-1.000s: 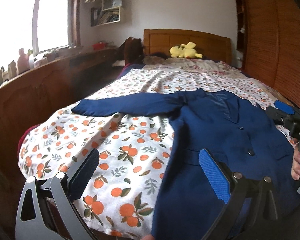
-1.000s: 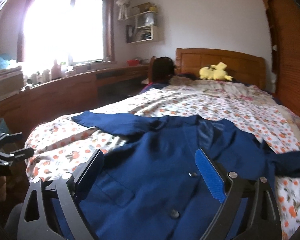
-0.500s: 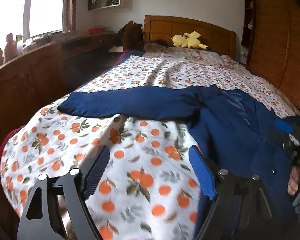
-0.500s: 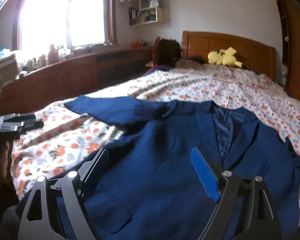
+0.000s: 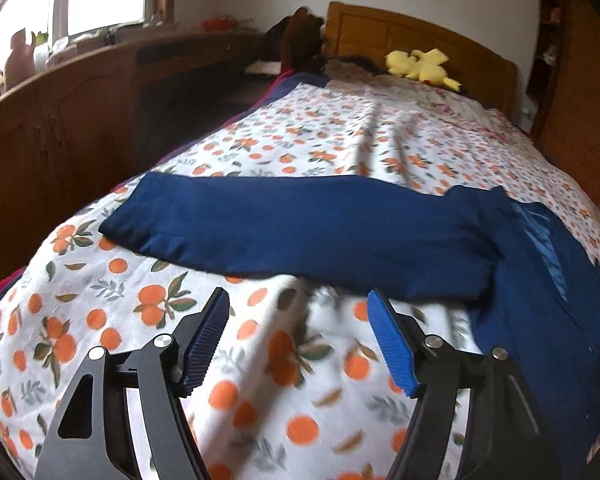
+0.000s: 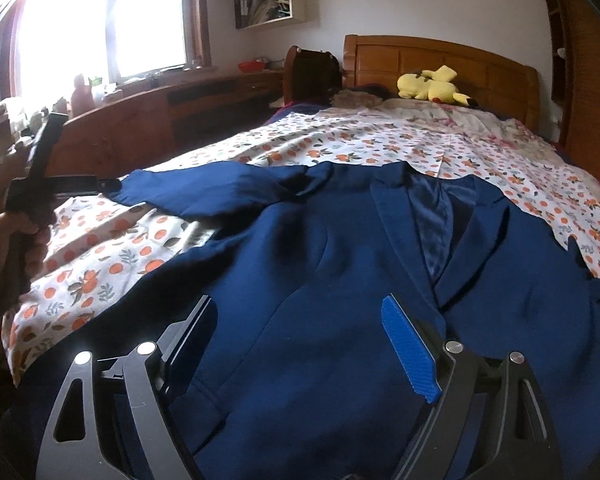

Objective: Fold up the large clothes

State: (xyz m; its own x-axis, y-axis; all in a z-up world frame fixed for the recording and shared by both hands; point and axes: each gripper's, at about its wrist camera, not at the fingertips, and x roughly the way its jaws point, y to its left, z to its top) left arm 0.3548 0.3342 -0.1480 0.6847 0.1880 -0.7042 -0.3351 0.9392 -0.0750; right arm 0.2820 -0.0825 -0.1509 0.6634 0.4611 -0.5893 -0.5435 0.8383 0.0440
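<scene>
On the orange-print bedspread (image 5: pixel 260 152), left gripper (image 5: pixel 298 340) hangs with fingers spread, empty, just short of the sleeve (image 5: pixel 300 232) stretched sideways. Blue jacket (image 6: pixel 340 280) lies flat, front up. Right gripper (image 6: pixel 300 344) gapes wide over its front, gripping nothing.

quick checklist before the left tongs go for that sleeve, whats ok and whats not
1. Left tongs open and empty: ok, jaws spread over the bedsheet.
2. Right tongs open and empty: ok, they hover over the jacket front.
3. Left sleeve laid out flat and straight: ok, it stretches sideways across the sheet.
4. Sleeve cuff free of obstacles: ok, nothing lies on it.
5. Left tongs touching the sleeve: not ok, the sleeve edge lies just beyond the tips.
6. Right sleeve laid flat: cannot tell, only a bunched part shows at the right wrist view's edge.
</scene>
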